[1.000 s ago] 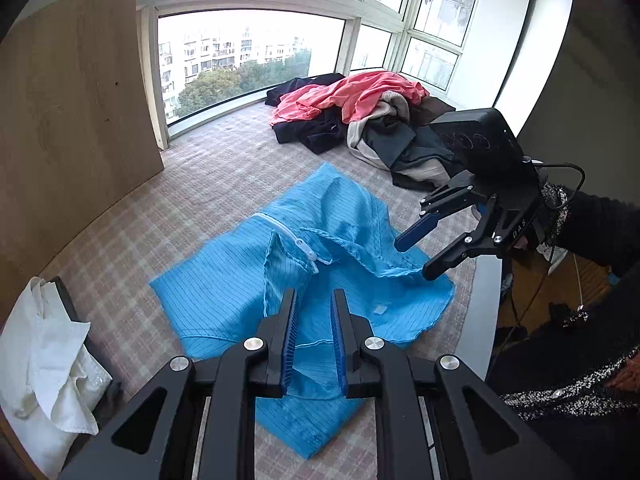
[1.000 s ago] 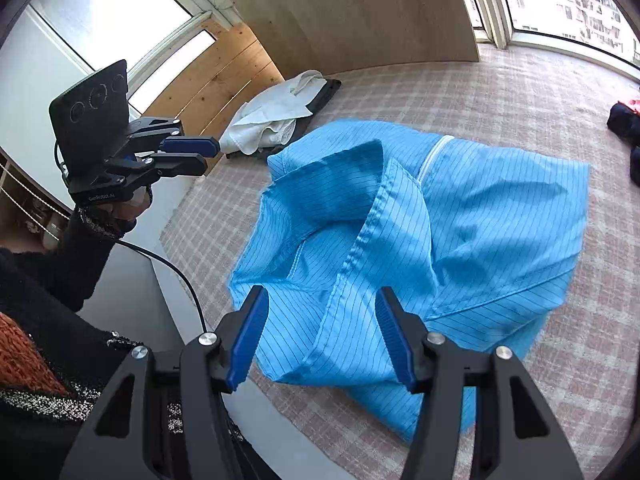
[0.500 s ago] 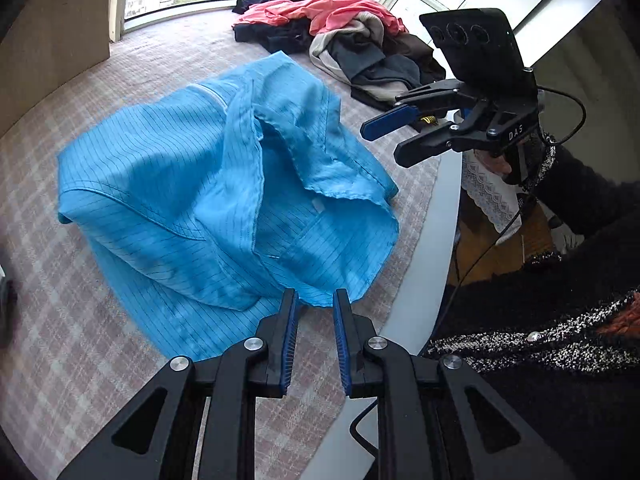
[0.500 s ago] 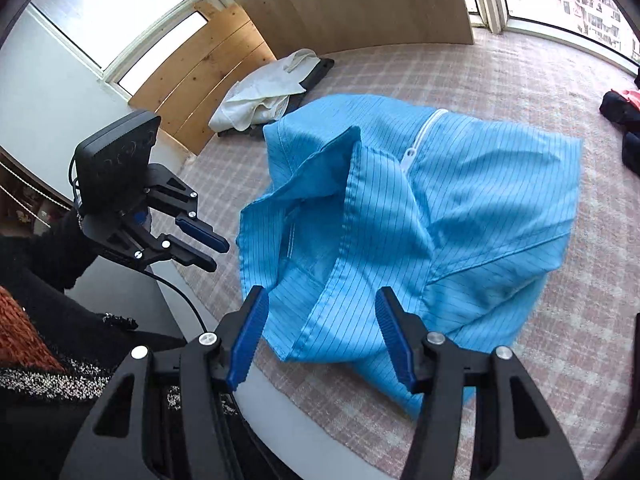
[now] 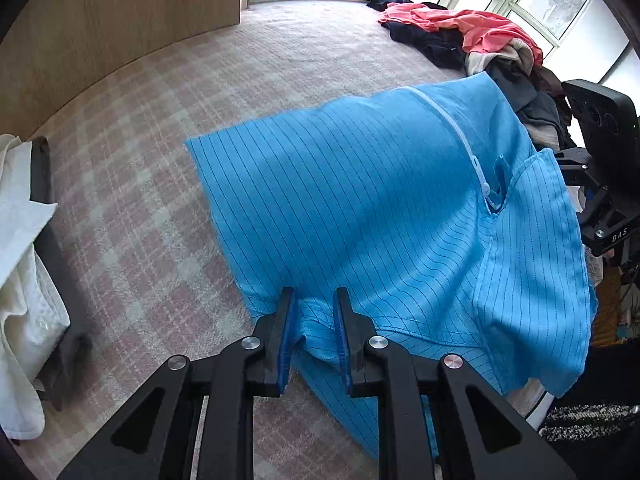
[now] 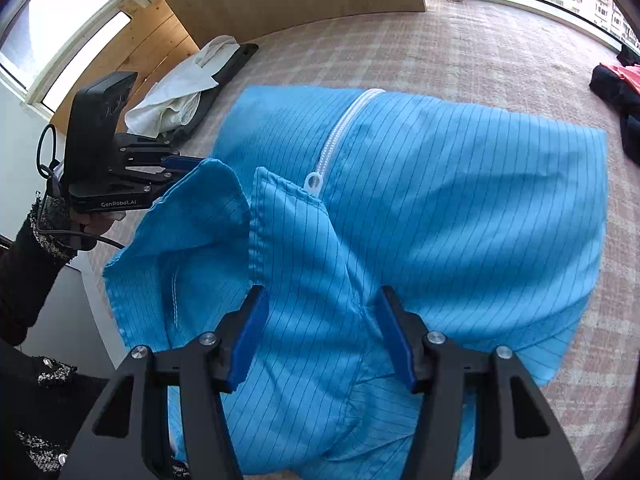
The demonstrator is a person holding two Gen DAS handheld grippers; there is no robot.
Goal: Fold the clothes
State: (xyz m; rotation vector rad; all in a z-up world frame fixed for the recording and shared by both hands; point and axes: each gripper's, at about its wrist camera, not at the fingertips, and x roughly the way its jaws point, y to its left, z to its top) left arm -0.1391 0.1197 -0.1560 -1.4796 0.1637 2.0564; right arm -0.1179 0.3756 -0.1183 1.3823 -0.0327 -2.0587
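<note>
the blue striped garment point(image 5: 384, 208) lies spread over a checked pink-and-grey cloth surface point(image 5: 152, 152), its near edge hanging past the surface's front rim toward the person. a white zipper point(image 5: 460, 136) runs down its middle, the pull point(image 6: 314, 182) sitting just below the folded-back collar flaps. thin dark pinstripes cross the whole fabric.

the left gripper point(image 5: 314, 332) has its 2 blue-padded fingers point(image 5: 286, 336) set narrow, with a fold of the garment's hem lying between them; whether the pads truly pinch the cloth, i cannot tell. in the right wrist view this same gripper reaches in from the left, its tips hidden by a raised collar flap.

the right gripper point(image 6: 320, 332) stands wide, its fingers point(image 6: 246, 338) straddling a bunched part of the garment near the collar, neither pad pressed on it.

a dark knitted sleeve point(image 6: 24, 256) leads to the left tool. well apart, a heap of red, black and beige clothes point(image 5: 480, 44) sits by the windows, and white cloth point(image 5: 20, 264) lies over a dark tray at the other side.
</note>
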